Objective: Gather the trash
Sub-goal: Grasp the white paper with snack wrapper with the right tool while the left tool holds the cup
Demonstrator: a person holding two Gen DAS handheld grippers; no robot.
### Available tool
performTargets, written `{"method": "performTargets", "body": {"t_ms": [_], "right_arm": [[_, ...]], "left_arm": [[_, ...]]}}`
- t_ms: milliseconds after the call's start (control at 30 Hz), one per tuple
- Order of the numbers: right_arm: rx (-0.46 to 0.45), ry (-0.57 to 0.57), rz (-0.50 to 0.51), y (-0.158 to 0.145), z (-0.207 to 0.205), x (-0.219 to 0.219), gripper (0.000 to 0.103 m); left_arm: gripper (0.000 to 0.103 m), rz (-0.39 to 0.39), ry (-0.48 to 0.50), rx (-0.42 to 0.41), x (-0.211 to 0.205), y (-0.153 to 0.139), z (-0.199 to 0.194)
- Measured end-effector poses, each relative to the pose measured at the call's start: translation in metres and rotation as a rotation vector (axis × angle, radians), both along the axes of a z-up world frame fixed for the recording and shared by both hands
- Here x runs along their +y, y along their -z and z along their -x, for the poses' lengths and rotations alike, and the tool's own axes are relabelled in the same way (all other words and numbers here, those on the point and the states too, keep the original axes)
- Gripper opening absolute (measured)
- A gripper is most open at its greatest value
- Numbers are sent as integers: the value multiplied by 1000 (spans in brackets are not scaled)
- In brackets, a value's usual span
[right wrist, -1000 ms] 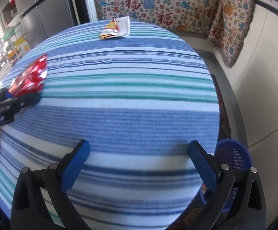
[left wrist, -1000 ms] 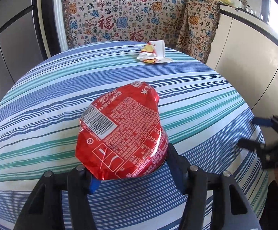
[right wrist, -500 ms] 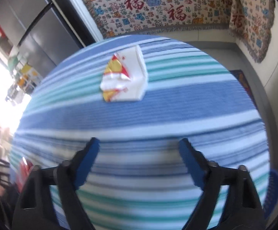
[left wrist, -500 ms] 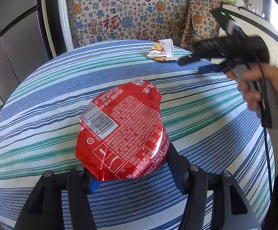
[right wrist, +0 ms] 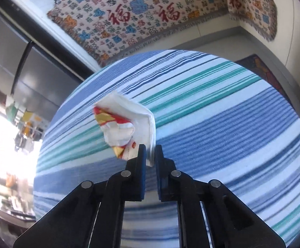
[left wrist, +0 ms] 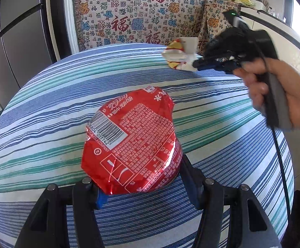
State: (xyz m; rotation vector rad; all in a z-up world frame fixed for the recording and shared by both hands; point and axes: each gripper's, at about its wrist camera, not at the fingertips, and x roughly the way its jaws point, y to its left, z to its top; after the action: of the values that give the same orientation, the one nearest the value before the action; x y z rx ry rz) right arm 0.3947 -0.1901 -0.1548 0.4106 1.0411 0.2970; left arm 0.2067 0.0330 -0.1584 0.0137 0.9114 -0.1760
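Red foil is what fills my left view: the crushed red can point(left wrist: 132, 142), flattened and creased, barcode and white print facing up, sits between the pads of my left gripper point(left wrist: 141, 183), and those pads press on its lower sides, so I read that claw as closed on the can and holding it just above or on the striped tablecloth point(left wrist: 46, 107); I cannot tell whether it is lifted clear. Further right in the same view my right hand point(left wrist: 282, 97) carries the right gripper point(left wrist: 195, 64) out to the far side of the table, its tip against the crumpled wrapper point(left wrist: 180, 54). From the right wrist camera I see the right gripper point(right wrist: 150, 153) more plainly: its jaws have just been closing and now stand nearly together, pinching the white folded edge of the wrapper point(right wrist: 127, 124) between them. That wrapper is thin paper, white with red and yellow print, bunched and puckered, and it looks light and floppy, hanging off the pinch by one edge. So I judge the step in hand to be picking up the second piece of trash, with both claws now loaded. Next I would lift the wrapper clear without tearing it or letting it slip, then carry both pieces to a bin; no bin shows in either view now.
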Motion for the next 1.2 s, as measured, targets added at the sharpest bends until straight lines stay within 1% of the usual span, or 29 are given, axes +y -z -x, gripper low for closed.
{"method": "performTargets", "body": {"t_ms": [100,267,367,400,467,533,567,600,633,667,733,767,800,867,933,967,1067,1133,1200], "right_arm": [[-15,-38,19,-5,30,-13,6],[27,-49,48,-2,99,-43,6],[35,-60,40,-1,137,-54,7],[33,-68,43,-1,148,-56,7],[29,-82,56,0,160,-58,12],[18,-112,106,2,165,-57,16],[8,-126,134,2,165,-57,27],[-5,-137,157,1,164,-56,35],[-26,-165,203,0,164,-56,53],[-45,-192,249,-2,163,-54,63],[-88,-246,329,-5,163,-50,68],[-95,-277,352,-6,161,-49,72],[-92,-299,357,-6,159,-49,73],[-101,-305,348,-10,154,-52,73],[-142,-309,370,-16,155,-53,74],[-169,-322,398,-18,157,-50,76],[-223,-392,492,-14,163,-31,76],[-249,-441,591,-8,163,-15,75],[-285,-462,691,-1,160,0,72]], "left_arm": [[61,-4,1,0,0,0,0],[61,-16,2,0,-2,0,-1],[61,-10,4,2,-2,0,-1],[61,-1,4,2,-1,0,-1],[60,30,5,0,1,-1,-1],[60,79,23,1,5,-2,-2],[60,90,39,2,6,-2,-3],[60,87,52,3,5,-3,-3],[60,88,64,3,5,-3,-3],[60,95,80,5,5,-3,-4],[60,98,110,10,6,-4,-4],[60,93,124,14,6,-4,-4],[60,87,134,17,5,-5,-3],[61,76,131,23,5,-5,-1],[61,77,124,28,4,-5,1],[61,81,123,28,3,-5,2],[61,84,124,26,-2,-6,1],[61,85,124,26,-2,-6,-1],[60,98,124,28,-1,-6,-1]]}}
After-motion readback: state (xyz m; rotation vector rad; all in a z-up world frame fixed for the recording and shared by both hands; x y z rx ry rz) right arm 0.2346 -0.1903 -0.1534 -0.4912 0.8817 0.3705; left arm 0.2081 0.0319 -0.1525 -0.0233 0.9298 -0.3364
